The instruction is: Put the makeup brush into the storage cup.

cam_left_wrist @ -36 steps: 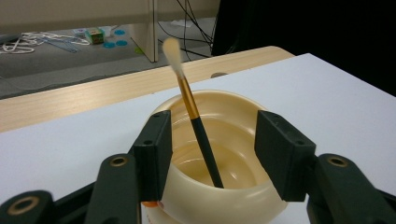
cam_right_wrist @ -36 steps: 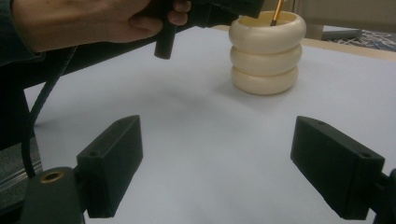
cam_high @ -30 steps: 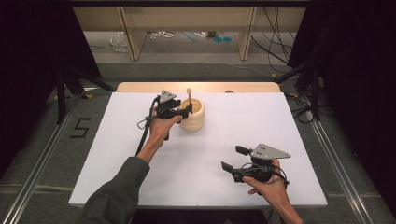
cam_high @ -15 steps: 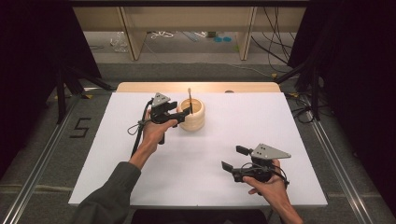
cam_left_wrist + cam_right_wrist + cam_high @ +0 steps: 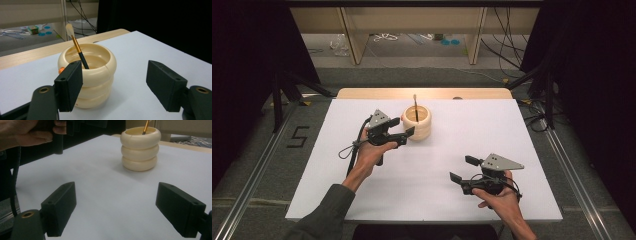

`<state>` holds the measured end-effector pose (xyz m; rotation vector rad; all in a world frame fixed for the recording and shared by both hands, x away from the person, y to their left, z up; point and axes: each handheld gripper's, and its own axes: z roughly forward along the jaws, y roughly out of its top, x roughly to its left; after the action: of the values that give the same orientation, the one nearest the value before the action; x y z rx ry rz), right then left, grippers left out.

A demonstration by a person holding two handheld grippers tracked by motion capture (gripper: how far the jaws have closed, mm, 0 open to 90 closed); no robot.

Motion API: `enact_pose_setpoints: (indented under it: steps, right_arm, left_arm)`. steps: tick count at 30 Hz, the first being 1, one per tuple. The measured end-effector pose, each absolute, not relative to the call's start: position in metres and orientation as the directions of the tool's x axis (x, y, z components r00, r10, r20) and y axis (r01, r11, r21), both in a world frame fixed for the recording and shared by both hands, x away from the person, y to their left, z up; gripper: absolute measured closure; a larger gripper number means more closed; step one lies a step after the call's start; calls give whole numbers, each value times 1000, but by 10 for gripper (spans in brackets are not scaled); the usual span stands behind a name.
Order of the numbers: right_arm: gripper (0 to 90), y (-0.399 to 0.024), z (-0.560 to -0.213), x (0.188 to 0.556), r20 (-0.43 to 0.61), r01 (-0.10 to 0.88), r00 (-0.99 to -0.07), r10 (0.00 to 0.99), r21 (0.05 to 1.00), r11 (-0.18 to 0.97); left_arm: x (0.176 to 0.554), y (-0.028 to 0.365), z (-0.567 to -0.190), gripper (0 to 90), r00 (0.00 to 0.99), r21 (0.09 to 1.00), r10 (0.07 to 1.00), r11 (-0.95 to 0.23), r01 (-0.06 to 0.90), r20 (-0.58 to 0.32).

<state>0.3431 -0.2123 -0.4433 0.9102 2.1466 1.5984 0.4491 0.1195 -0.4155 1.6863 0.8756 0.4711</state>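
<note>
Brush (image 5: pixel 76 48): lower end hidden inside cream ringed pot (image 5: pixel 97 82); in right gripper view its tip is cut by top edge. Orange spot at pot's side mostly hidden behind left gripper (image 5: pixel 113 85) jaw, unidentifiable. Small items on far floor (image 5: pixel 412 37) too small to tell

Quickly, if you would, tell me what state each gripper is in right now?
Left gripper: open, holding nothing, beside the cream ringed pot.
Right gripper: open, holding nothing.

One ringed holder (image 5: pixel 416 123), one brush (image 5: pixel 76 45), two tongs (image 5: pixel 404 134) (image 5: pixel 462 169)
</note>
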Motion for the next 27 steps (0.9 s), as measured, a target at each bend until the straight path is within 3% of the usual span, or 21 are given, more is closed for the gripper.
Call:
enact_pose_setpoints:
  steps: [12,27]
  right_arm:
    - [175,-212,-442,342,129,306,-754,645,936,171]
    - [174,-214,-441,342,122,308,-749,651,934,179]
  left_arm:
    - [428,124,-420,278,650,946,747,-96,310,-137]
    - [413,123,-423,158,663,940,740,-132,314,-117]
